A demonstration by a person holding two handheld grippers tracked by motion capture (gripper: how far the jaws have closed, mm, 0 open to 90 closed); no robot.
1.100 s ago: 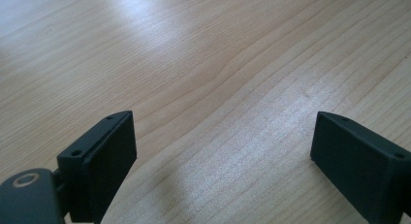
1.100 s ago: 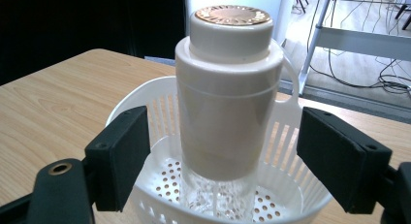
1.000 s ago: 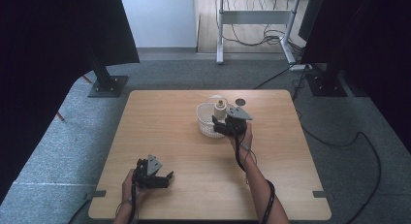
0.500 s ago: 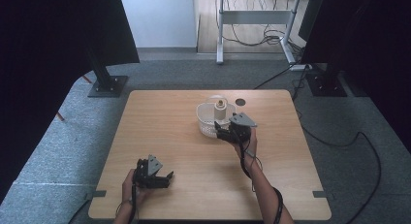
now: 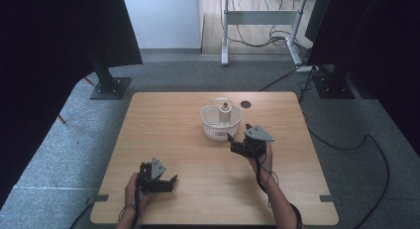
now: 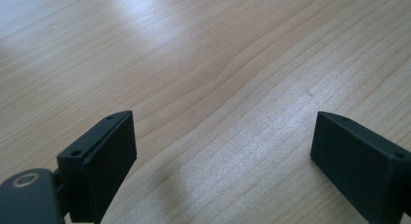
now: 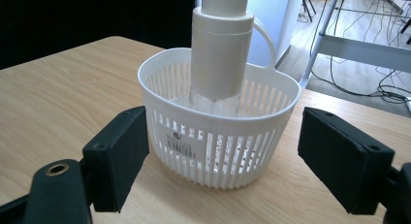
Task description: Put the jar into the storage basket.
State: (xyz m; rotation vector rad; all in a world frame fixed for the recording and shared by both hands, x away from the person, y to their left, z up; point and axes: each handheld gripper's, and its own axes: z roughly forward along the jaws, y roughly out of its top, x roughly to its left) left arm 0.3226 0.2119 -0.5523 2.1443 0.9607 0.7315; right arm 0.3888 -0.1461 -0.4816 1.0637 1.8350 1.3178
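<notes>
A white slotted plastic basket (image 5: 214, 127) (image 7: 218, 151) stands near the middle of the wooden table, towards the back. Upright inside it is a cream-white bottle (image 5: 225, 111) (image 7: 220, 44) with a cap. My right gripper (image 5: 236, 145) (image 7: 223, 161) hovers just in front and to the right of the basket, open, its jaws wide apart with nothing between them. My left gripper (image 5: 166, 182) (image 6: 220, 151) rests low over the table's front left, open and empty, with bare wood between its jaws.
A dark round disc (image 5: 245, 104) lies on the table (image 5: 173, 120) behind the basket. Black stands (image 5: 110, 85) and a desk frame with cables (image 5: 257, 30) are on the floor beyond the table.
My right gripper has drawn back from the basket towards the front right, leaving the bottle standing in it. The left gripper has stayed put.
</notes>
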